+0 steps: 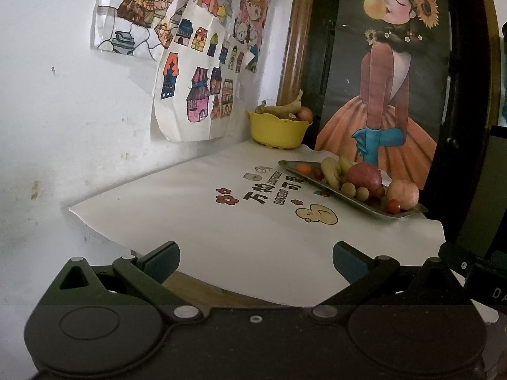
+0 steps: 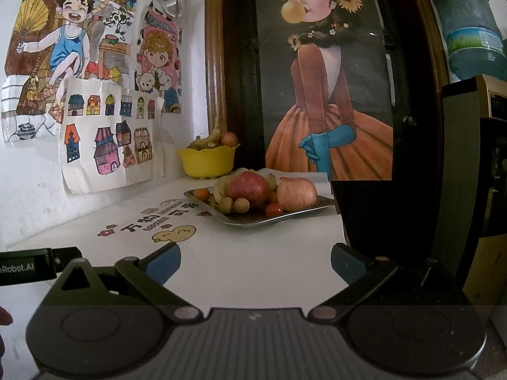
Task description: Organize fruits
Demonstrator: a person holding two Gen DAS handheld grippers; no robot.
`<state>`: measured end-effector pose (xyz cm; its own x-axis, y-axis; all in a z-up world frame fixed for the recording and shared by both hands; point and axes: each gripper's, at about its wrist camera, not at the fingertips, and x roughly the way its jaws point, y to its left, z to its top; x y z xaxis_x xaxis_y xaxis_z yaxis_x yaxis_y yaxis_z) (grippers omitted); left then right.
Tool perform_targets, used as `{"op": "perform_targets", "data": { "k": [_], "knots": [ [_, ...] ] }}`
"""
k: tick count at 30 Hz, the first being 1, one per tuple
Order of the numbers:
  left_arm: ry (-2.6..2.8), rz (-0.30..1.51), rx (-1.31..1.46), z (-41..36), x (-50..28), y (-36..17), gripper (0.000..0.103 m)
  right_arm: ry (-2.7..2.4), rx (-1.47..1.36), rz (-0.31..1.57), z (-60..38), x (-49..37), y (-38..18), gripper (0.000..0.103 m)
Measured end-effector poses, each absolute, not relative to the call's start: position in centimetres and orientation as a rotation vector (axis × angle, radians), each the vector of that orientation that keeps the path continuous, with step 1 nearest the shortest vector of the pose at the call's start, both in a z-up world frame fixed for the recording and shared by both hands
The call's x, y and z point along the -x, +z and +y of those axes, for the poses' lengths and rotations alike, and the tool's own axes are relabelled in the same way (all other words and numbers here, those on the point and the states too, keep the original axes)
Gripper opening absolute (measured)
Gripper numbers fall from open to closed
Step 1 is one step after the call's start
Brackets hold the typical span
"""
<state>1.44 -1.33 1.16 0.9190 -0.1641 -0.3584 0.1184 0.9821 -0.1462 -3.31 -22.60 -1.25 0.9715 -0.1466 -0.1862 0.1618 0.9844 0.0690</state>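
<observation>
the left hand-held gripper [image 1: 256, 261] hangs low over the near edge of the worktop [image 1: 196, 221], its 2 blue-padded fingers spread wide apart with nothing between them. the right hand-held gripper [image 2: 256, 261] sits the same way, fingers wide apart and empty, above the white sheet that covers the worktop [image 2: 247, 253]. well ahead of both lies a metal tray [image 2: 304, 210] piled with fruit: a red apple [image 2: 247, 188] at the middle, a paler apple [image 2: 297, 193] touching it on the right, 2 small tan round fruits [image 2: 234, 205] at the front edge, a cherry tomato [image 2: 273, 209] just beside them, a small orange fruit [image 2: 202, 194] at the tray's left end, and bananas [image 1: 330, 172] behind the red apple. beyond the tray, in the corner by the wall, stands a yellow bowl [image 2: 207, 161] holding a banana and a reddish round fruit. children's drawings [image 2: 107, 133] hang on the wall to the left, and a poster of a girl in an orange dress [image 2: 329, 95] stands behind the tray.
</observation>
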Motion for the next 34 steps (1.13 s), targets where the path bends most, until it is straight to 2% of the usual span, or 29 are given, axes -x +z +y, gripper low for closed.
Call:
{"op": "perform_targets", "data": {
  "k": [34],
  "knots": [
    [-0.114, 0.41, 0.076, -1.71, -2.15, 0.28, 0.102, -0.153, -0.094, 0.22, -21.97, 2.94, -1.91, 0.103]
  ]
}}
